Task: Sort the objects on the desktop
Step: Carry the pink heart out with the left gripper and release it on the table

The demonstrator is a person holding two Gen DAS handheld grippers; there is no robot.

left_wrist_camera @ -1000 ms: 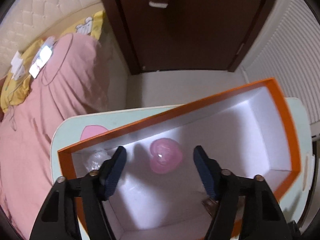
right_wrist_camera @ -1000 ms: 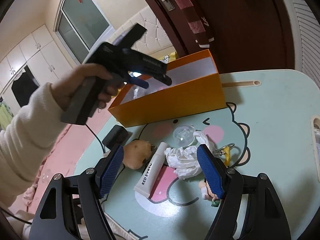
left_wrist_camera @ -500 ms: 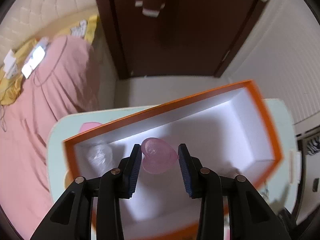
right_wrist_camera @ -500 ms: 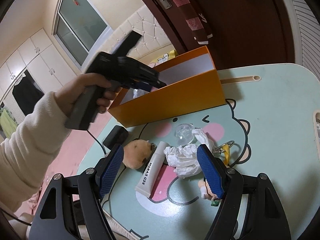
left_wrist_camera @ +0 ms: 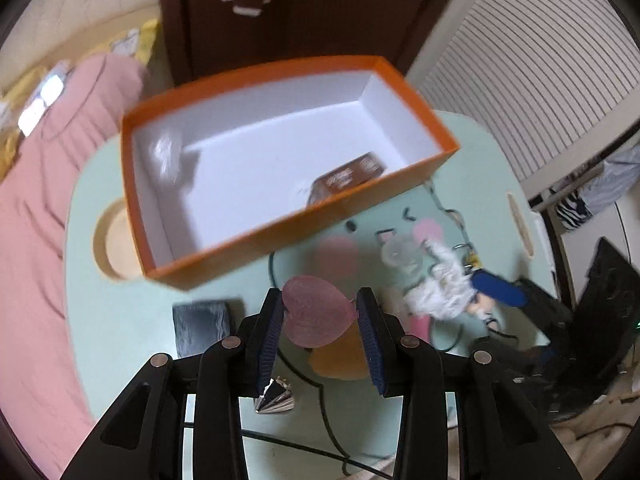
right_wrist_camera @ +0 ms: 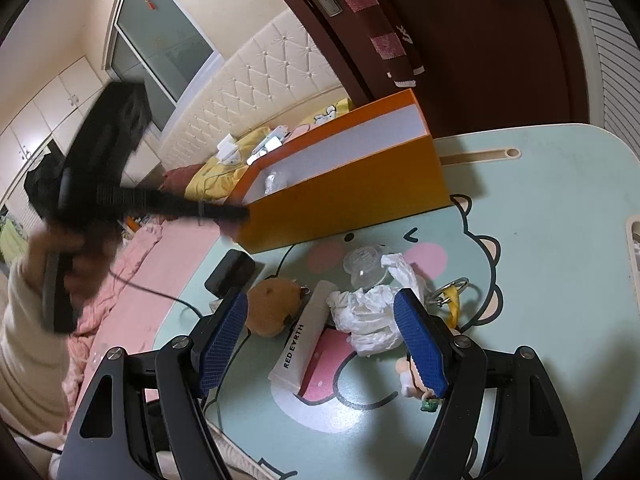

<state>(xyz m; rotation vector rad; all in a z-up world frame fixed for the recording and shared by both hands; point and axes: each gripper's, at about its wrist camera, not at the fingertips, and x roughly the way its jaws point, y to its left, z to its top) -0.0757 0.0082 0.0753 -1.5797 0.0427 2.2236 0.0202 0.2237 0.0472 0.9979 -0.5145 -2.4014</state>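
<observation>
My left gripper [left_wrist_camera: 319, 316] is shut on a pink heart-shaped object [left_wrist_camera: 316, 311] and holds it above the table, in front of the orange box [left_wrist_camera: 280, 224]. The box holds a brown packet [left_wrist_camera: 348, 176] and a clear crumpled wrapper [left_wrist_camera: 166, 154]. In the right wrist view the left gripper [right_wrist_camera: 236, 214] is blurred beside the orange box [right_wrist_camera: 344, 204]. My right gripper [right_wrist_camera: 322, 340] is open and empty above a brown plush [right_wrist_camera: 274, 306], a white tube [right_wrist_camera: 304, 338] and crumpled white tissue [right_wrist_camera: 370, 316].
On the mint cartoon table [right_wrist_camera: 540, 208] lie a clear plastic lid [right_wrist_camera: 364, 266], a keyring with a yellow tag [right_wrist_camera: 452, 300], a small figurine [right_wrist_camera: 414, 376], a black block [right_wrist_camera: 232, 272] with a cable. A pink bed [left_wrist_camera: 36, 200] lies left of the table.
My left gripper has closed on the pink heart, lifted it out of the orange box and pulled back to in front of the box. My right gripper has barely moved.
</observation>
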